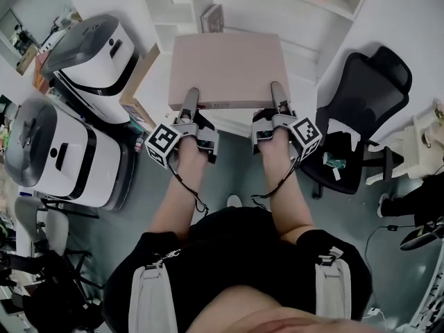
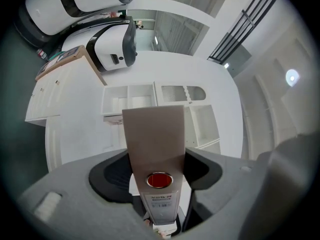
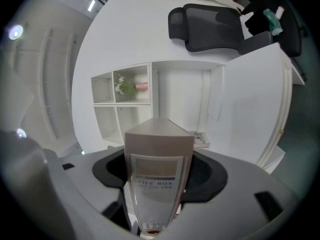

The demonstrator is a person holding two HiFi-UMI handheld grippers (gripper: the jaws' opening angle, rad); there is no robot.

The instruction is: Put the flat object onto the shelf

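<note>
White shelving stood ahead with a tall open bay facing the person. A black office chair stood to the right and two white machines to the left.

Both pairs of jaws were clamped on the file box. The left gripper pinched its near edge by the red-ringed hole, and the right gripper pinched the same edge across the printed label. The box lay flat and level in the air between them, just short of the shelf, and seemed to touch nothing else.

As I judged it, doing this step well called for both grips to hold firm and travel together, so the box would not twist or sag at one corner. Its far edge needed to enter the wide bay first, clear of the booklet lying inside. The box then had to settle fully on the board before either pair of jaws let go.
</note>
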